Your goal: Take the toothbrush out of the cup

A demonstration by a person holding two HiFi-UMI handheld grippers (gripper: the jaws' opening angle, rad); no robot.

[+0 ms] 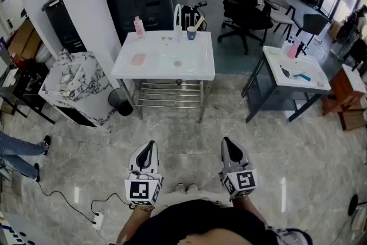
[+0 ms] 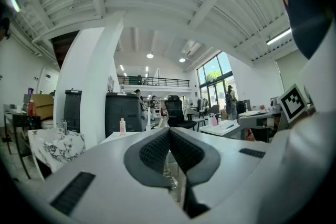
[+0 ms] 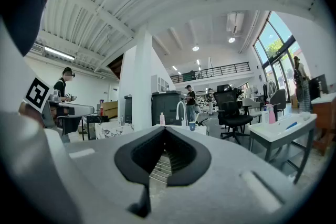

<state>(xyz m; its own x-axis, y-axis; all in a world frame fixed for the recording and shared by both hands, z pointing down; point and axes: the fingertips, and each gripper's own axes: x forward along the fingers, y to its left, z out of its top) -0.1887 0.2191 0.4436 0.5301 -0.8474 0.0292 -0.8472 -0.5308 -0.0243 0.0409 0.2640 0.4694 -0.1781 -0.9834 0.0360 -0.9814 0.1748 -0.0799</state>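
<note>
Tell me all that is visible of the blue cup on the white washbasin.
The cup is small and dark blue, and stands upright on the back edge of the white washbasin, just right of the white faucet. A light-coloured toothbrush leans out of it toward the right. Its material cannot be told from so far. Nothing else seems to touch it.

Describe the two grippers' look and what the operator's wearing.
The left gripper and right gripper match: pale grey shells tapering to black-edged tips, with dark textured pads inside. Each carries a cube with black-and-white square markers. The person wears a black top.
</note>
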